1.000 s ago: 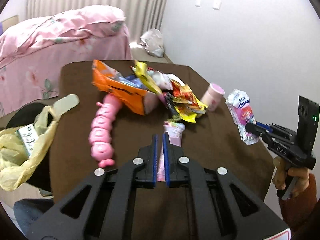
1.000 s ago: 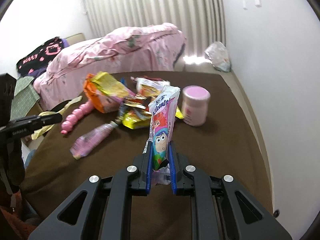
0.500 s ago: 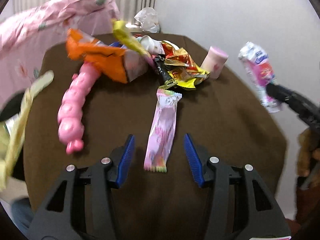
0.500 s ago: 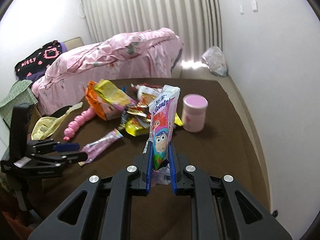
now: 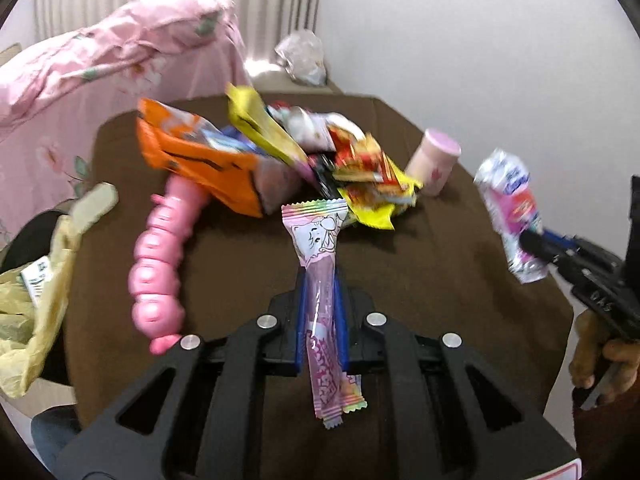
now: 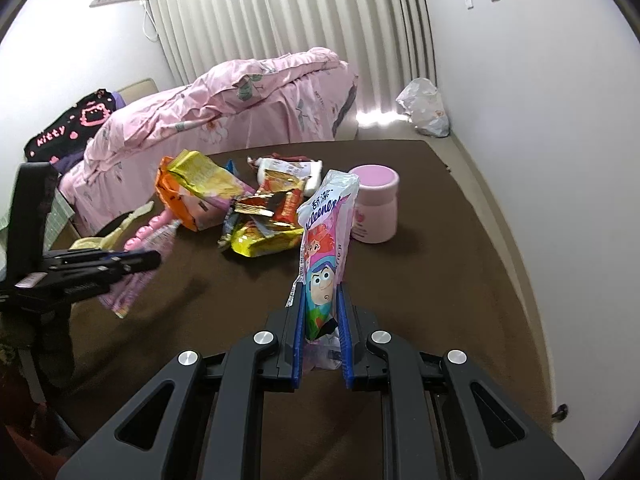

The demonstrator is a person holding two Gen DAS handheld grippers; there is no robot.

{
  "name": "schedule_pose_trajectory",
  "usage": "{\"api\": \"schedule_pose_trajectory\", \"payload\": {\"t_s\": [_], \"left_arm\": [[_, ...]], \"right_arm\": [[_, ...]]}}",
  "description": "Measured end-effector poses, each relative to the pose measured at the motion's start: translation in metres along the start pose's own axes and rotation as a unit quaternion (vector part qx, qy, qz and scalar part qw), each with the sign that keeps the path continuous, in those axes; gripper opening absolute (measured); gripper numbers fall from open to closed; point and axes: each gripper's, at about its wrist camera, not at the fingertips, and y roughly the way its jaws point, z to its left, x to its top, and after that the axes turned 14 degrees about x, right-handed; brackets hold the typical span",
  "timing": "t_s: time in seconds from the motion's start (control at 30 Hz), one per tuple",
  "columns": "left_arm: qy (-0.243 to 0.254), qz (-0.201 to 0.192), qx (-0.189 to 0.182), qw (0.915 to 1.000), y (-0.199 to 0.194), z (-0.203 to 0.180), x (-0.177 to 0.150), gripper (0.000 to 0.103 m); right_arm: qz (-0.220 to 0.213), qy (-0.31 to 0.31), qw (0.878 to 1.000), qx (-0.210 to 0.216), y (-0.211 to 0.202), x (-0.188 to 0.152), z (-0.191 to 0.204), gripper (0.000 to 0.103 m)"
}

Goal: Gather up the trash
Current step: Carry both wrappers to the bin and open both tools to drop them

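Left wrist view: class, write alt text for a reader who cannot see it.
The left gripper is shut on a pink wrapper above a brown table. Behind lies a wrapper pile; at right, the right gripper holds a tissue pack.

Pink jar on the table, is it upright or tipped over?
Upright. The pink jar stands on its base on the brown table, flat lid on top.
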Motion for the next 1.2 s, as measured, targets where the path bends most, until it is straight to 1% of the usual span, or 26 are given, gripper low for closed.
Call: {"api": "schedule_pose_trajectory", "payload": {"t_s": [0.1,0.17,0.3,0.33,0.4,0.53,0.6,0.63,0.7,0.73,0.8,0.83,0.9,0.93,1.0,1.07,1.13,1.2], "left_arm": [[-0.012,-0.020,0.005,0.9997,-0.016,0.014,0.002,0.011],[-0.030,-0.032,0.008,0.9990,-0.028,0.027,0.001,0.011],[-0.082,-0.055,0.023,0.9948,-0.046,0.068,0.004,0.011],[-0.102,-0.063,0.035,0.9921,-0.054,0.085,0.003,0.011],[-0.123,-0.073,0.052,0.9884,-0.061,0.107,0.003,0.011],[-0.163,-0.086,0.092,0.9786,-0.075,0.155,-0.008,0.011],[-0.182,-0.087,0.109,0.9733,-0.079,0.175,-0.015,0.011],[-0.197,-0.086,0.123,0.9689,-0.080,0.190,-0.020,0.011],[-0.216,-0.084,0.141,0.9626,-0.081,0.209,-0.025,0.011],[-0.232,-0.084,0.157,0.9563,-0.083,0.224,-0.028,0.011],[-0.254,-0.087,0.174,0.9474,-0.084,0.243,-0.032,0.011],[-0.272,-0.091,0.185,0.9400,-0.084,0.257,-0.034,0.011],[-0.289,-0.091,0.194,0.9332,-0.082,0.272,-0.038,0.011],[-0.302,-0.085,0.196,0.9290,-0.077,0.282,-0.041,0.011],[-0.318,-0.072,0.188,0.9264,-0.065,0.292,-0.045,0.011],[-0.319,-0.061,0.174,0.9295,-0.048,0.297,-0.045,0.011],[-0.313,-0.046,0.170,0.9332,-0.025,0.300,-0.043,0.011],[-0.315,-0.033,0.170,0.9330,-0.007,0.302,-0.045,0.011]], "right_arm": [[0.002,-0.015,1.000,0.013,0.004,0.006,0.016,0.015],[0.004,-0.029,0.999,0.022,0.007,0.011,0.028,0.015],[0.006,-0.075,0.996,0.048,0.016,0.029,0.065,0.015],[0.006,-0.092,0.994,0.053,0.019,0.035,0.077,0.015],[0.002,-0.114,0.991,0.068,0.024,0.046,0.098,0.015],[0.005,-0.138,0.986,0.090,0.034,0.059,0.125,0.015],[0.011,-0.152,0.983,0.099,0.040,0.061,0.139,0.015],[0.014,-0.158,0.982,0.106,0.045,0.063,0.147,0.015],[0.017,-0.169,0.979,0.116,0.052,0.066,0.159,0.015],[0.019,-0.176,0.976,0.124,0.059,0.069,0.167,0.015],[0.023,-0.181,0.973,0.138,0.068,0.075,0.178,0.015],[0.027,-0.185,0.971,0.149,0.076,0.079,0.185,0.015],[0.035,-0.195,0.966,0.165,0.090,0.086,0.198,0.015],[0.039,-0.203,0.963,0.172,0.099,0.090,0.207,0.015],[0.047,-0.215,0.959,0.180,0.116,0.096,0.219,0.015],[0.052,-0.220,0.955,0.193,0.132,0.105,0.230,0.015],[0.067,-0.218,0.952,0.204,0.151,0.113,0.237,0.015],[0.090,-0.221,0.948,0.212,0.176,0.119,0.247,0.015]]}}
